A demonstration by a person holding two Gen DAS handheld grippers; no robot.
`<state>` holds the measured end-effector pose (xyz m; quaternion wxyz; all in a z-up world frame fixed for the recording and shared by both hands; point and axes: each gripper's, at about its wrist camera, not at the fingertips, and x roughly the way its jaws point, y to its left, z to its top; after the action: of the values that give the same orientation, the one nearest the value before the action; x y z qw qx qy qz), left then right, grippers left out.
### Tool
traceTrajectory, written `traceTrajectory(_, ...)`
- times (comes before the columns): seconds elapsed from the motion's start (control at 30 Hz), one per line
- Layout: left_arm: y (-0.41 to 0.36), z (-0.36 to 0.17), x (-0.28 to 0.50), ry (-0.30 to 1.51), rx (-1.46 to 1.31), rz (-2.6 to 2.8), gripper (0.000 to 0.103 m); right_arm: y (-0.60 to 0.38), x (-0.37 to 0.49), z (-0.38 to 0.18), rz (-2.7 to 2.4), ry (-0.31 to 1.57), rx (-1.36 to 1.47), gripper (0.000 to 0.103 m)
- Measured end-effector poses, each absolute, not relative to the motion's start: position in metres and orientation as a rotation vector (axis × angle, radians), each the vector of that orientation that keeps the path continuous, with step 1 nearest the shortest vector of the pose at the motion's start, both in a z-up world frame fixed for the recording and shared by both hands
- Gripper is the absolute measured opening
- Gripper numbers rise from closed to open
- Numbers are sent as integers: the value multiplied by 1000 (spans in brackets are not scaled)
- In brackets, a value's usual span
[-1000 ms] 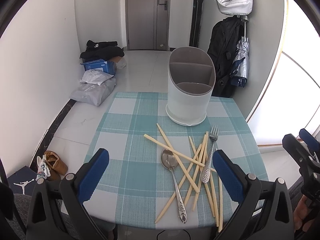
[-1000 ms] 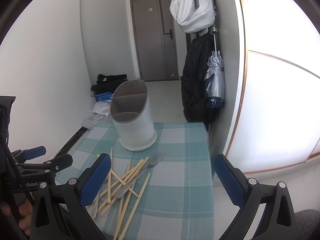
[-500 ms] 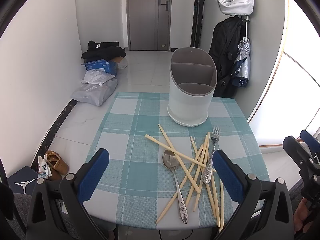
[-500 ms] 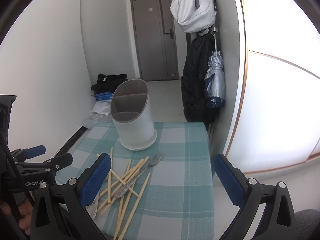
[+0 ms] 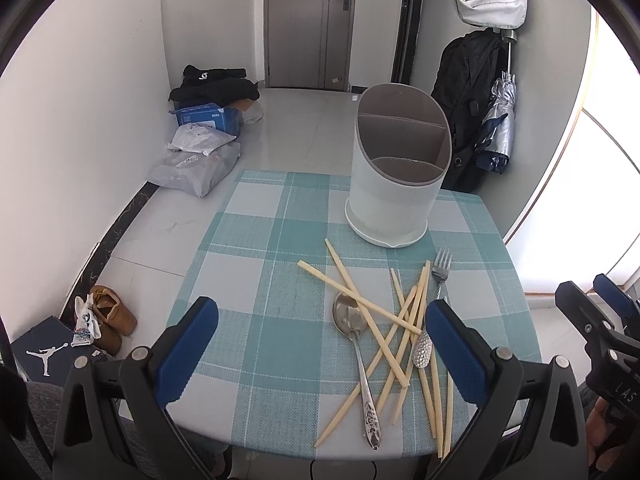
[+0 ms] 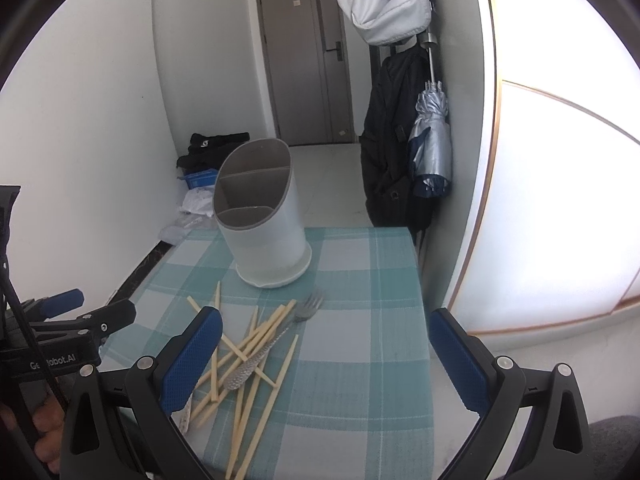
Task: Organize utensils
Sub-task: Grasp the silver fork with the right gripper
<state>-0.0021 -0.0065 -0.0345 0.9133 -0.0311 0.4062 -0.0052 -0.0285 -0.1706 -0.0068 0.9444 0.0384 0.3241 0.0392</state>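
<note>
Desk (image 5: 256,240) with checked cloth. A white three-compartment holder (image 5: 394,176) stands upright at the far side. In front of it lies a loose pile of chopsticks (image 5: 384,320), crossing a spoon (image 5: 358,360) and a fork (image 5: 434,308); all rest on the desk. The left gripper (image 5: 320,356) hovers above the near edge, jaws spread wide and holding nothing. The right gripper (image 6: 324,360) hovers over the pile's right side, jaws likewise released.

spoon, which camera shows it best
The left wrist view: the spoon lies in full there, bowl to patterned handle, under crossing chopsticks. In the right wrist view only its handle end peeks past the gripper finger.
</note>
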Motion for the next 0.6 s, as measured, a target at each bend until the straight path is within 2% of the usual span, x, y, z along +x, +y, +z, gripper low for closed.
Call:
traceTrajectory(0.5, 9, -52, 28, 950, -92, 6, 102, -157, 36, -39, 80, 857, 23, 103)
traceTrajectory(0.6, 20, -57, 36, 987, -121, 22, 102, -157, 59, -48, 114, 929, 22, 98)
